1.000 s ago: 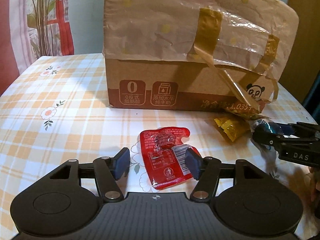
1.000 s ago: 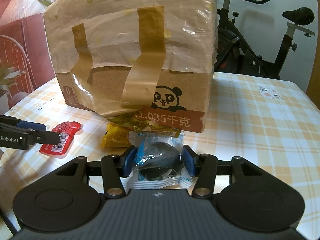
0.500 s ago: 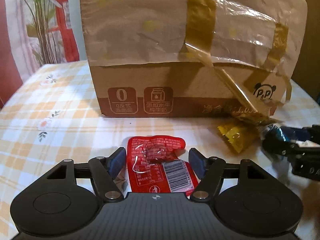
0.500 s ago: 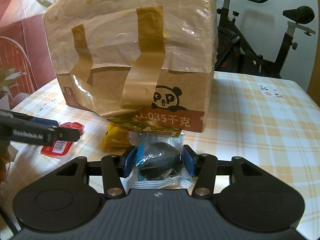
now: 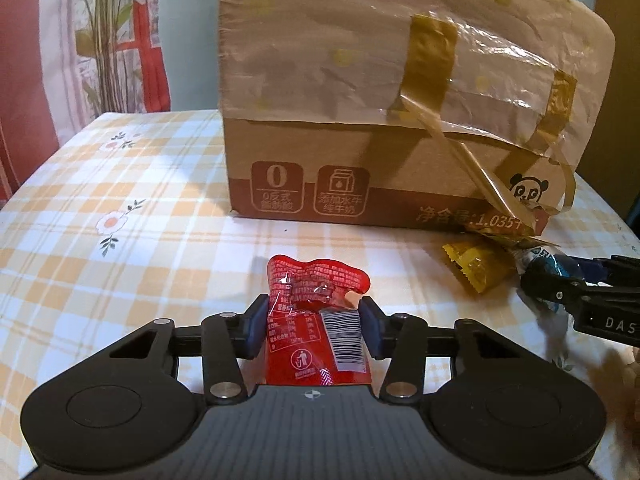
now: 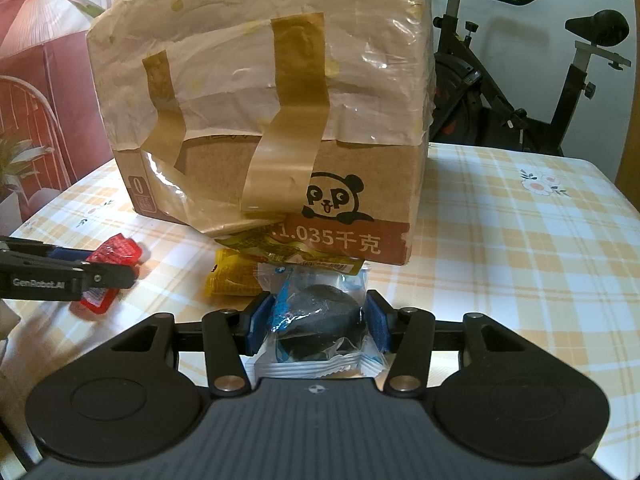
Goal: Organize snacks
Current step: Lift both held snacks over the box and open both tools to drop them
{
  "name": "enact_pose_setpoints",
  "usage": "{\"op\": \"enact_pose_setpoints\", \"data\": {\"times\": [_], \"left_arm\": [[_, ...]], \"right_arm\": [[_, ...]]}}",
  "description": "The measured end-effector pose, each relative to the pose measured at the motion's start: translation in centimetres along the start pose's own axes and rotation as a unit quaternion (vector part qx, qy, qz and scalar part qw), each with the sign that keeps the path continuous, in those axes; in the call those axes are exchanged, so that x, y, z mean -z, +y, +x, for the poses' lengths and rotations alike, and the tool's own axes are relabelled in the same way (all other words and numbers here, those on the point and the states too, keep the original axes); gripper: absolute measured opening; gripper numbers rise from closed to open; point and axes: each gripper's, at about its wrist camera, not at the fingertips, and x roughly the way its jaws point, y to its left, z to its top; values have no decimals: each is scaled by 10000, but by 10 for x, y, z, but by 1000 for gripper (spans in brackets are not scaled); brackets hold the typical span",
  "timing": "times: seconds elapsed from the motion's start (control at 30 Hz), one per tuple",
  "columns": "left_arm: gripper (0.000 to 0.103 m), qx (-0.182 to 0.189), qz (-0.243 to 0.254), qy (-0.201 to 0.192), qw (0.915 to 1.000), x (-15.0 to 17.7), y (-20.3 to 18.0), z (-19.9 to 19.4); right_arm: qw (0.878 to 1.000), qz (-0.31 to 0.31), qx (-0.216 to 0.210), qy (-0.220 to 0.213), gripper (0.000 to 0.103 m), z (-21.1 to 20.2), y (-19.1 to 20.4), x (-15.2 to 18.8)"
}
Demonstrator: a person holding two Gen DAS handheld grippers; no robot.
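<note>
My left gripper (image 5: 314,326) is shut on a red snack packet (image 5: 316,320), its far end curling up off the table. It also shows in the right wrist view (image 6: 114,254). My right gripper (image 6: 318,322) is shut on a clear packet with a dark round cake (image 6: 320,316) inside. A yellow snack packet (image 5: 474,266) lies by the front corner of the taped cardboard box (image 5: 380,120), also seen in the right wrist view (image 6: 232,278).
The checked tablecloth (image 5: 120,240) covers the table. A greenish wrapper (image 6: 296,250) lies under the box's front edge. An exercise bike (image 6: 520,80) stands behind the table on the right. A plant (image 5: 108,40) stands behind on the left.
My left gripper has moved forward over the red packet and closed on it, lifting its front end. The right gripper has stayed shut on the cake packet.
</note>
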Motion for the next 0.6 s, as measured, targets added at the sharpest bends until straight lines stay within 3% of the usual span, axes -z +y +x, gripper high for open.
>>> {"op": "enact_pose_setpoints", "data": {"times": [0.6], "left_arm": [[50, 139, 130, -311, 9993, -9, 3, -36]], "right_arm": [[9992, -147, -250, 265, 52, -22, 14, 7]]}}
